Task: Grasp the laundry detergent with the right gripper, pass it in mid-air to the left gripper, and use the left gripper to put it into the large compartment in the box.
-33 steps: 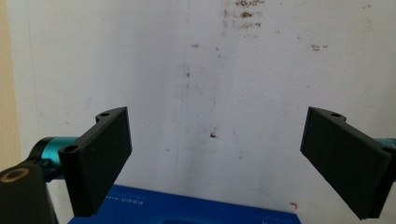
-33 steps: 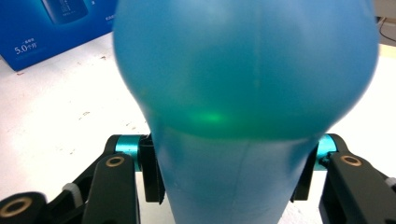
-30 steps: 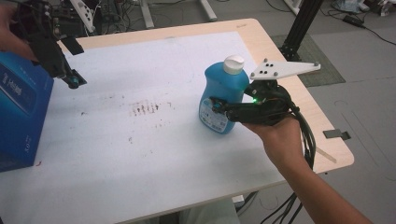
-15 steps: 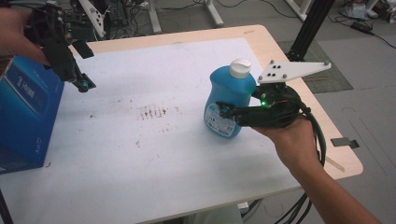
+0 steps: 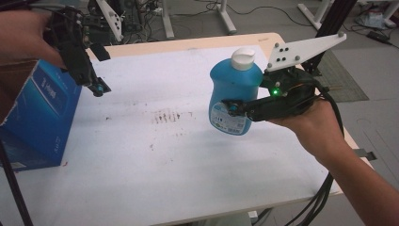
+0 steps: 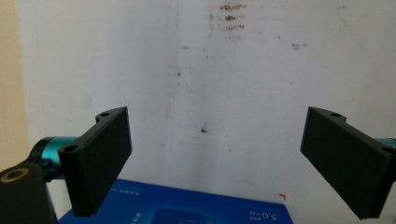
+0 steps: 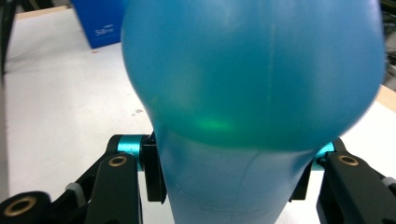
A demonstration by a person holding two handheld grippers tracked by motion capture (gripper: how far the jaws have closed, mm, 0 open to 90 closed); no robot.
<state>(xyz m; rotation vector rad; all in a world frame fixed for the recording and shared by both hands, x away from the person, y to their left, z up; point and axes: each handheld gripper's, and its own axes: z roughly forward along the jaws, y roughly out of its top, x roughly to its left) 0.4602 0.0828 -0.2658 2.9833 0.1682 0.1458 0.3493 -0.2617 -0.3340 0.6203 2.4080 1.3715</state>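
Observation:
A blue bottle (image 5: 235,89) with a white cap is held slightly tilted above the white table sheet (image 5: 155,160). My right gripper (image 5: 233,107) is shut on its lower body from the right side. In the right gripper view the bottle (image 7: 252,70) bulges over both jaws of the right gripper (image 7: 229,182), whose pads press its sides. At the far left, my left gripper (image 5: 99,88) hangs open above the sheet, next to a blue cardboard box (image 5: 42,113). The left gripper (image 6: 215,158) has nothing between its wide-set jaws and looks down past the box top (image 6: 187,212).
Dark smudges (image 5: 169,115) mark the middle of the sheet. The wooden table edge (image 5: 188,43) runs along the back. Cables and stand legs lie on the floor behind the table. The right gripper's cable (image 5: 324,193) hangs off the near right edge.
The right hand has lifted the bottle higher above the sheet. The left gripper has stayed by the box with its jaws unchanged.

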